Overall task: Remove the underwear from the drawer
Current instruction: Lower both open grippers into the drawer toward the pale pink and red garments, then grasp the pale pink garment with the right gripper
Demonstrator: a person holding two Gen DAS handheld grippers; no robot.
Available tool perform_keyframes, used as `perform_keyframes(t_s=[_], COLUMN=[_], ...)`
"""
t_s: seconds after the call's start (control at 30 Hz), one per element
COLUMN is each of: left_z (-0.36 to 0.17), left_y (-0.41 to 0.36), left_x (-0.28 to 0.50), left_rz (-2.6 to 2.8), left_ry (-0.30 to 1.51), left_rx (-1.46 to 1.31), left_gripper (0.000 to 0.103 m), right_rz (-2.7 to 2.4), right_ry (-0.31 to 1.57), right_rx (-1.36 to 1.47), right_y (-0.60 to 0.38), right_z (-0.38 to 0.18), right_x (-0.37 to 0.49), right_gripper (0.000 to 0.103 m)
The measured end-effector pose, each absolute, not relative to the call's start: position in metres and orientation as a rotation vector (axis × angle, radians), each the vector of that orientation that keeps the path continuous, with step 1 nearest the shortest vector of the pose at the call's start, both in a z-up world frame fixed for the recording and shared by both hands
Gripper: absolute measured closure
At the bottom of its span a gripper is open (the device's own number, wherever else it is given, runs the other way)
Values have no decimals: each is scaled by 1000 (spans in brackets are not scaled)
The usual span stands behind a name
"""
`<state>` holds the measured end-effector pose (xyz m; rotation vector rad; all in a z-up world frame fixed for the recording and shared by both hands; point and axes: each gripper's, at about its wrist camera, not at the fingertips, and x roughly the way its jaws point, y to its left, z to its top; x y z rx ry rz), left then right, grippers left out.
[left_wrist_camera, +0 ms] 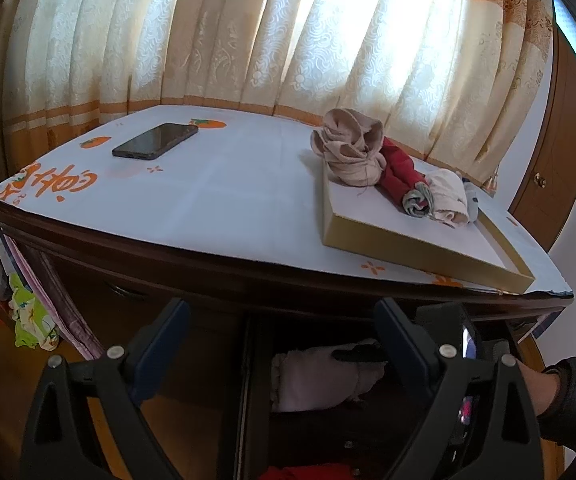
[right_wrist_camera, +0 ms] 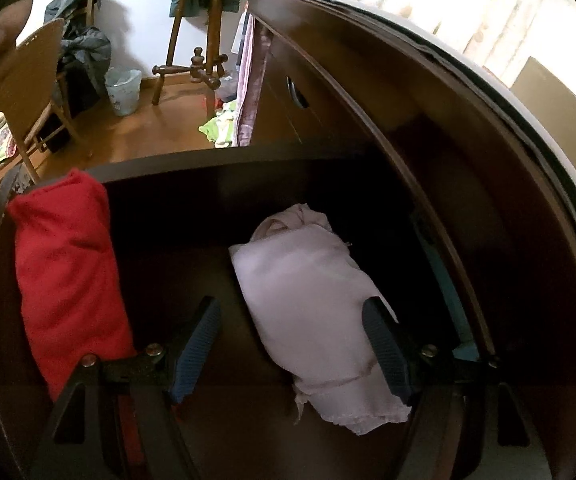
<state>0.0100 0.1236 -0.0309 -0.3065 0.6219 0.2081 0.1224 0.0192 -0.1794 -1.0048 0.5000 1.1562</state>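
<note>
The dark wooden drawer (right_wrist_camera: 247,172) is pulled open. In it lie a rolled pale pink underwear (right_wrist_camera: 312,304) and a folded red one (right_wrist_camera: 63,272). My right gripper (right_wrist_camera: 292,320) is open down inside the drawer, its jaws on either side of the pink roll's near end. In the left wrist view the pink roll (left_wrist_camera: 312,380) lies in the drawer with the right gripper's finger (left_wrist_camera: 358,354) on it. My left gripper (left_wrist_camera: 283,320) is open and empty in front of the dresser, above the drawer.
On the dresser top (left_wrist_camera: 215,192) stand a flat gold box lid (left_wrist_camera: 420,236) holding several rolled underwear (left_wrist_camera: 392,168), and a black phone (left_wrist_camera: 155,141). Curtains hang behind. A chair (right_wrist_camera: 35,92), a bin (right_wrist_camera: 123,88) and clothes lie on the floor left.
</note>
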Motion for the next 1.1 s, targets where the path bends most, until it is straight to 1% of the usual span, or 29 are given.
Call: perform_keyframes(t_s=[0.23, 0.63, 1.0, 1.1], left_z=[-31, -31, -34, -34], left_y=[124, 129, 128, 127], left_x=[10, 8, 10, 11], left_rz=[206, 212, 205, 201], left_ry=[622, 617, 633, 636], left_rx=[-308, -320, -323, -322], left_gripper=[8, 6, 6, 6], right_rz=[1161, 1112, 1062, 1057], right_ry=[464, 513, 484, 500], right_rx=[-1005, -970, -1022, -1006], right_y=[12, -2, 14, 20], right_z=[-181, -190, -198, -197], right_x=[120, 137, 135, 139], right_gripper=[29, 29, 29, 30])
